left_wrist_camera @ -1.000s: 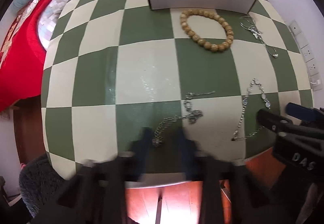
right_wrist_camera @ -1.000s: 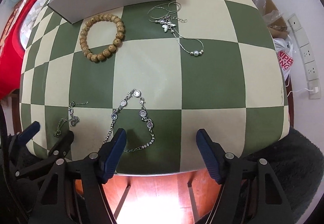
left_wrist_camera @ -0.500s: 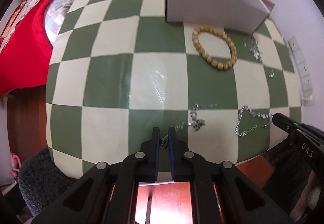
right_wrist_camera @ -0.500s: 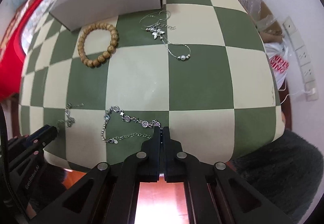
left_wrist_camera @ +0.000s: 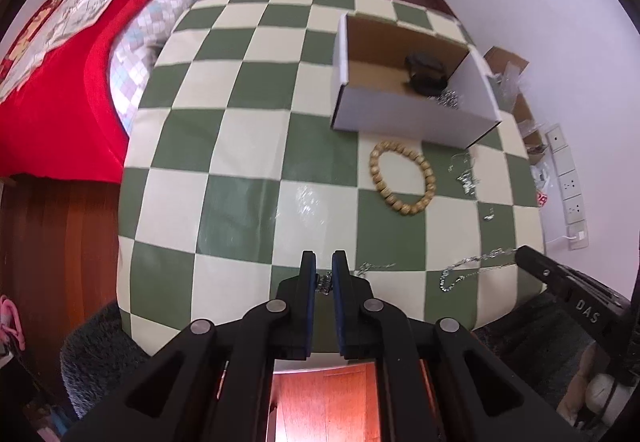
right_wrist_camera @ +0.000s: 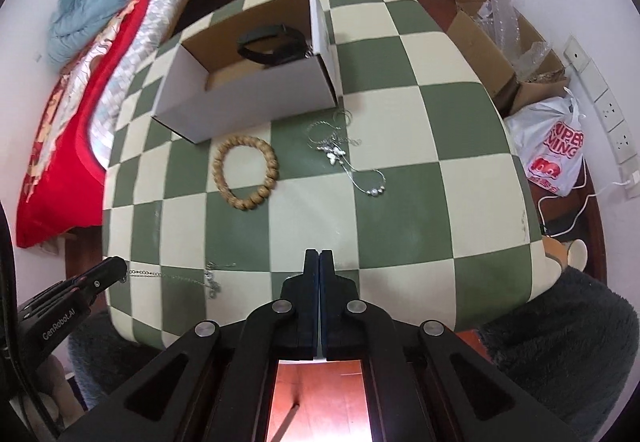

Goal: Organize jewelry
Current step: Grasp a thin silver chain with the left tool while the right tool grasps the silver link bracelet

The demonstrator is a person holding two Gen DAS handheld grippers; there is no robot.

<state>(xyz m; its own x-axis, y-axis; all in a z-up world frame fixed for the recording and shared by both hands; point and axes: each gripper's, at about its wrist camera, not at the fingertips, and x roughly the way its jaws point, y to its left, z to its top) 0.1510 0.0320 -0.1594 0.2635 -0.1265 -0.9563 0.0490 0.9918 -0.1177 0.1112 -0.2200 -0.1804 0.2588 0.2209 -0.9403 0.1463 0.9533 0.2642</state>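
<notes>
Both grippers at table's near edge: left gripper clamps thin chain; right gripper clamps linked chain.

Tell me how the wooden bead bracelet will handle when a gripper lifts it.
The wooden bead bracelet lies as a slightly uneven ring, so it probably sags when lifted. Its rounded beads may slip from the fingers. It looks sturdy, unlike the thin pearl necklace beside it.
</notes>
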